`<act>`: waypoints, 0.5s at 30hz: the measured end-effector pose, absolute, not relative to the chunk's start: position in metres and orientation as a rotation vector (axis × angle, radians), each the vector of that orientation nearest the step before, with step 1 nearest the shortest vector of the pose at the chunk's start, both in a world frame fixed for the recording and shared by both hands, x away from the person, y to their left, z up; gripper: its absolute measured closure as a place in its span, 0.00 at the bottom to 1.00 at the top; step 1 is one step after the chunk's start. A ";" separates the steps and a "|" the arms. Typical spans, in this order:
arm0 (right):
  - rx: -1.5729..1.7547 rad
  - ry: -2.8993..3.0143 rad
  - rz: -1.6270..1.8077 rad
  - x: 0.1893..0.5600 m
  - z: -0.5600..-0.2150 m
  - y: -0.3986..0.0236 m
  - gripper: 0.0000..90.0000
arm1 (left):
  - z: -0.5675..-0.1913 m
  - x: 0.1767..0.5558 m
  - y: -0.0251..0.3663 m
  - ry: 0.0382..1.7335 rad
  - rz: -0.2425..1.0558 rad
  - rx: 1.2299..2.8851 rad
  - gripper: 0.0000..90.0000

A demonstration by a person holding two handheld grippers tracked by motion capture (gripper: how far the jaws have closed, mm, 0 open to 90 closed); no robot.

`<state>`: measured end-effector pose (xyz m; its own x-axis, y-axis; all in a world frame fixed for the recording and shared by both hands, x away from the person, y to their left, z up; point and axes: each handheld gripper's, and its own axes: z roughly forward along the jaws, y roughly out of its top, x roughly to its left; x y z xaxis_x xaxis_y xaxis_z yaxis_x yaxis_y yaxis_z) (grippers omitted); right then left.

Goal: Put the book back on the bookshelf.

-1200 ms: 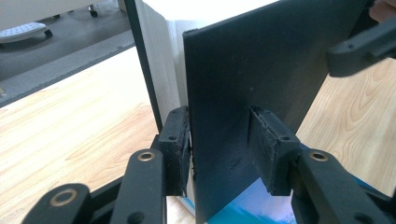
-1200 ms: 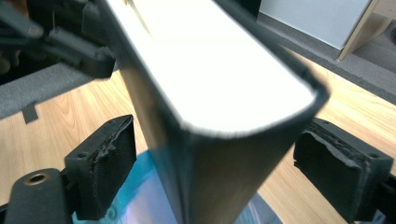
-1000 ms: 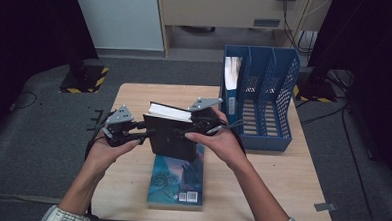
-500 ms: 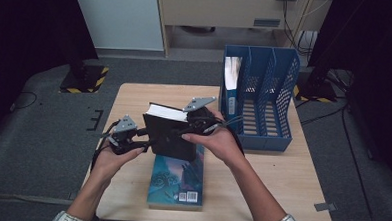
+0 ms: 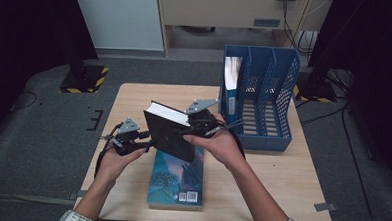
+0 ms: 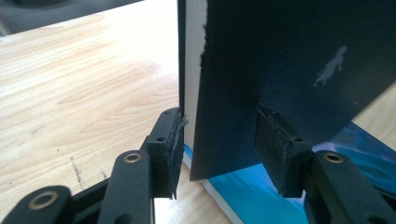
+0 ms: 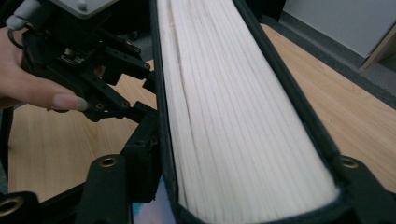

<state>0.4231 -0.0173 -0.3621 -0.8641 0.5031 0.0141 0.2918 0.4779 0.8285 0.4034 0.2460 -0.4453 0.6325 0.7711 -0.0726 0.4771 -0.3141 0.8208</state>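
high view — step: black book (image 5: pixel 170 134) lifted upright above table (image 5: pixel 134 95), held between both grippers, just left of blue file rack (image 5: pixel 280 89); likely mid-transfer toward rack.
high view — left gripper (image 5: pixel 145 141): at book's lower left edge.
high view — right gripper (image 5: pixel 193 133): on book's right side.
high view — rack contents: leftmost slot holds one blue-white binder (image 5: pixel 232 87); other two slots look empty.
high view — teal book (image 5: pixel 173 182): flat on table, under black book.
left gripper view — jaws: have just been closing, astride cover and pages; right pad touching, left pad at page edge.
right gripper view — jaws: have just been closing, clamped across book's thickness.
next: needs swing right, spine aligned to free slot.
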 end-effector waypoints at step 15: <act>0.767 2.418 1.328 0.421 -0.370 -0.005 0.42 | -0.447 0.415 0.244 1.006 0.410 1.952 0.57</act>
